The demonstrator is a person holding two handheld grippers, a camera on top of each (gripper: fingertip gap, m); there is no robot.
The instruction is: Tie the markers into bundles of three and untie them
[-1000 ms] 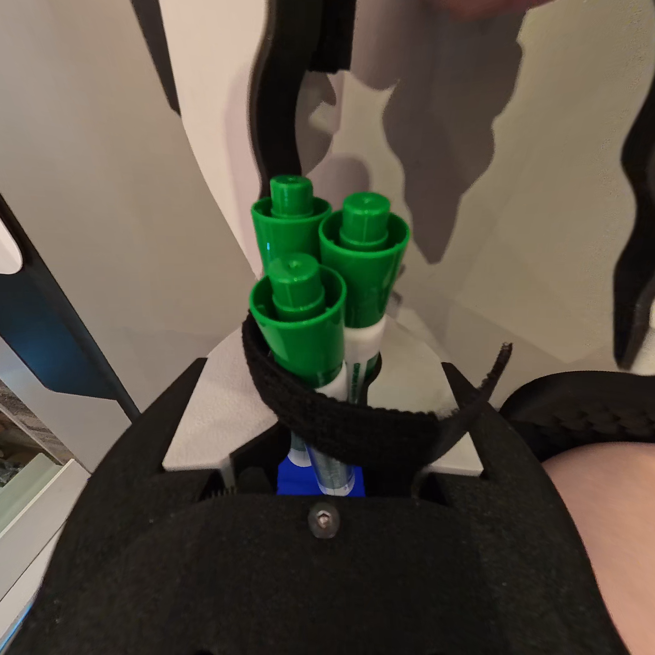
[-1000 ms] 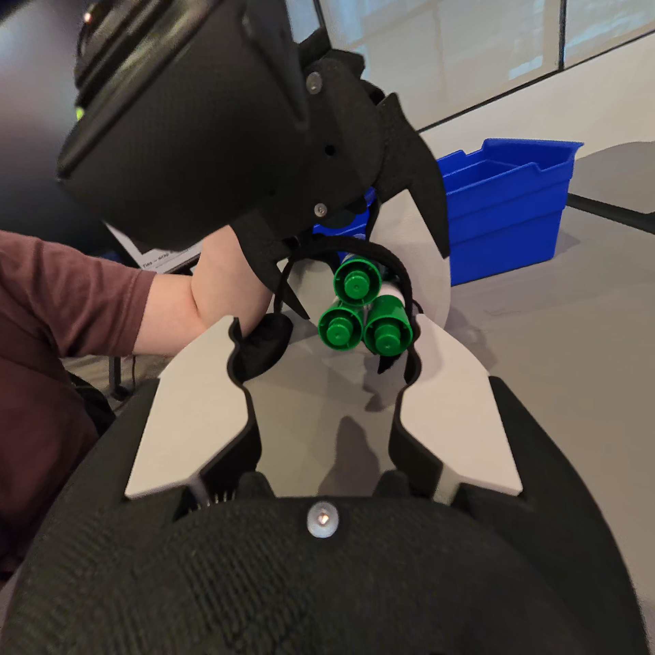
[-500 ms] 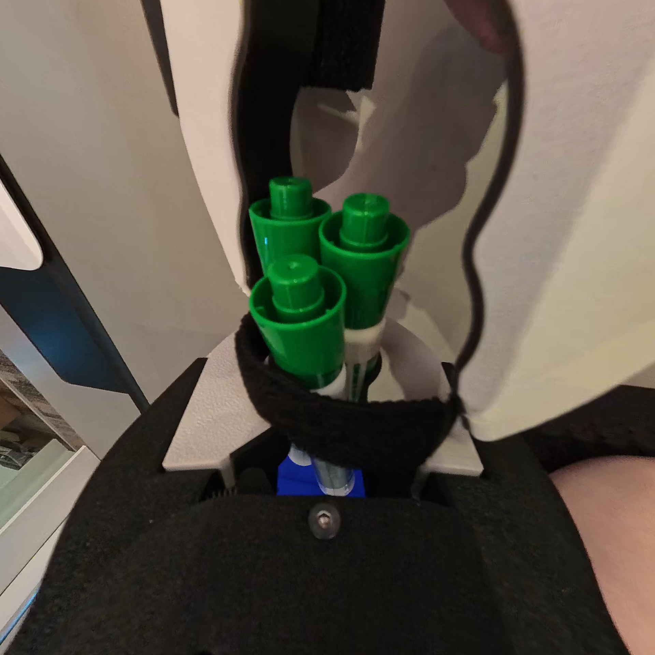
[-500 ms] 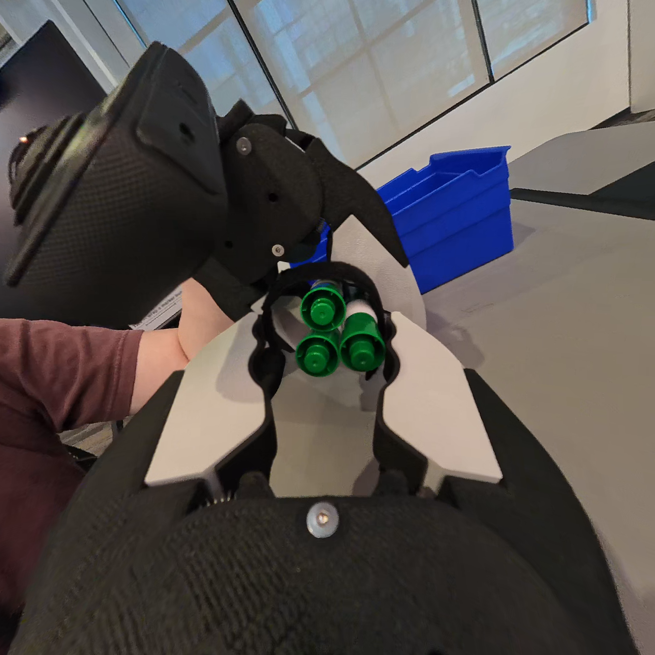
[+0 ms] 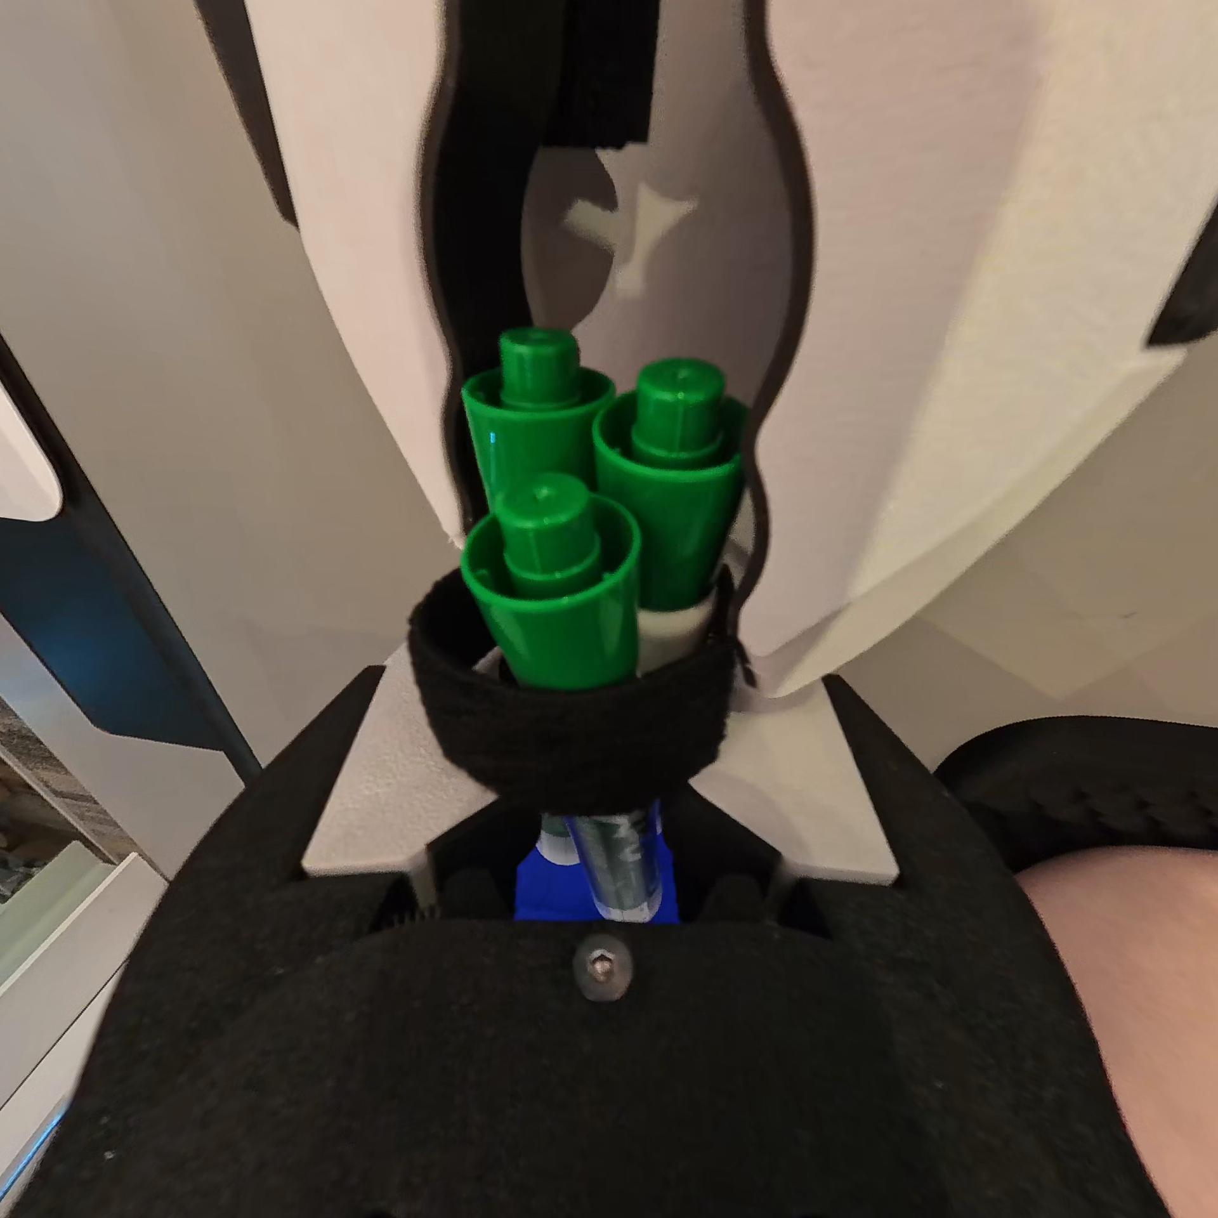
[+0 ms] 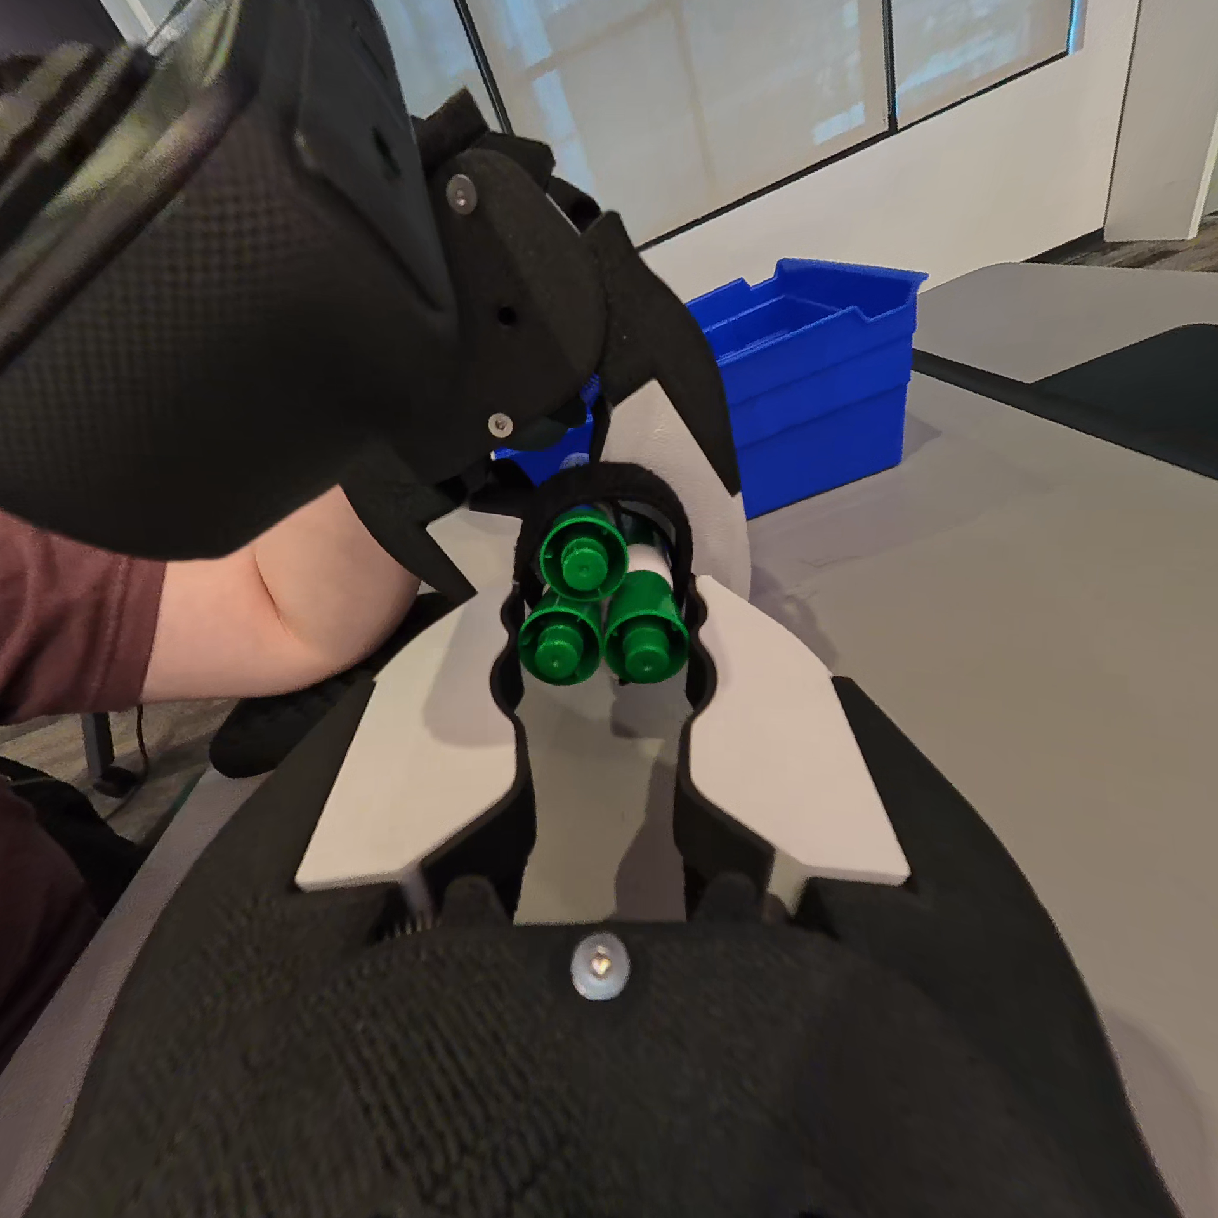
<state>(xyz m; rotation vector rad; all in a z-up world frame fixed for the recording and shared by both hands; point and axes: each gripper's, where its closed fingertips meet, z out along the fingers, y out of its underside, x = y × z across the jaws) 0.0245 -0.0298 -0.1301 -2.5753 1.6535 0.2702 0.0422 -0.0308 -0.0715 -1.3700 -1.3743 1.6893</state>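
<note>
Three green-capped markers (image 5: 553, 593) stand together, caps toward the right gripper, with a black strap (image 5: 573, 731) wound around them just below the caps. My left gripper (image 5: 580, 725) is shut on the marker barrels under the strap. In the right wrist view the same markers (image 6: 580, 560) and strap (image 6: 606, 478) sit between my right gripper (image 6: 600, 613) fingertips. Its black pads press on both sides of the bundle. Its white fingers (image 5: 956, 329) flank the caps in the left wrist view.
A blue bin (image 6: 824, 395) stands on the grey table (image 6: 988, 659) behind the bundle. A person's bare forearm (image 6: 263, 613) with a maroon sleeve reaches in from the left under the left gripper's black body (image 6: 263, 296). Windows lie beyond. The gap from one gripper's tips to the other's is roughly 6 cm.
My right gripper has moved in over the caps and narrowed its fingers onto the bundle. The loose strap end that stuck out to the right now lies flat around the markers.
</note>
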